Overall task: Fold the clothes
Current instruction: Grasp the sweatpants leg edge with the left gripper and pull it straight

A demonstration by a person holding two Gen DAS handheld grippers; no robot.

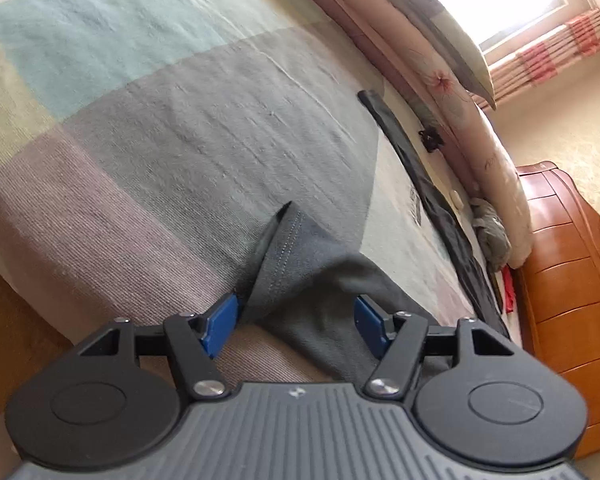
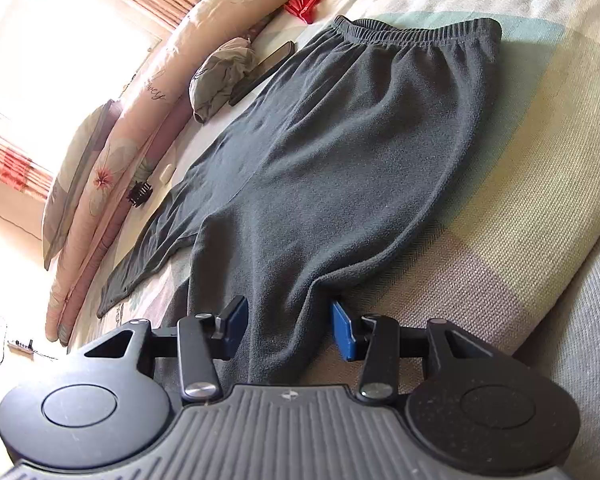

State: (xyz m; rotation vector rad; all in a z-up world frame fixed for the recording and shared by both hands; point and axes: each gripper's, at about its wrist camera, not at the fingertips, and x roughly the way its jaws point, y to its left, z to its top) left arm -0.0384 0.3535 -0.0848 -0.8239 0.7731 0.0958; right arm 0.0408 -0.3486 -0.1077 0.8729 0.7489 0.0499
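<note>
The dark grey trousers [image 2: 340, 152] lie spread on the bed [image 2: 520, 184], waistband [image 2: 416, 30] at the far end, 1 leg running off toward the long floral pillow [image 2: 140, 128] and the other coming back to the near edge.

The right gripper [image 2: 289, 326] sits at that near edge with a bunched ridge of the leg between its blue pads [image 2: 344, 336]. A gap shows beside each pad, so the jaws stand apart and are not pinching the cloth. The left gripper [image 1: 296, 326] is over the hemmed cuff [image 1: 278, 256], which stands up in a loose fold; its pads [image 1: 220, 328] are also wide of the fabric, with the left one only close beside it. Both sets of jaws look open, nothing held.

To my eye the risk is uneven grabbing. The fleece is thick and already doubled at the cuff, so if either jaw closes now it may catch only 1 layer, and the leg would twist or sag when lifted. The right side could also pick up the striped bedcover under the ridge and drag it along. Both grippers sit near the edge of the mattress, so a weak pinch could let the leg slide off toward the floor. Beyond the trousers lie a hair clip [image 2: 140, 193], a phone [image 2: 260, 76] and a red fan [image 2: 310, 2]; a wide sweep of cloth could knock or bury them.
</note>
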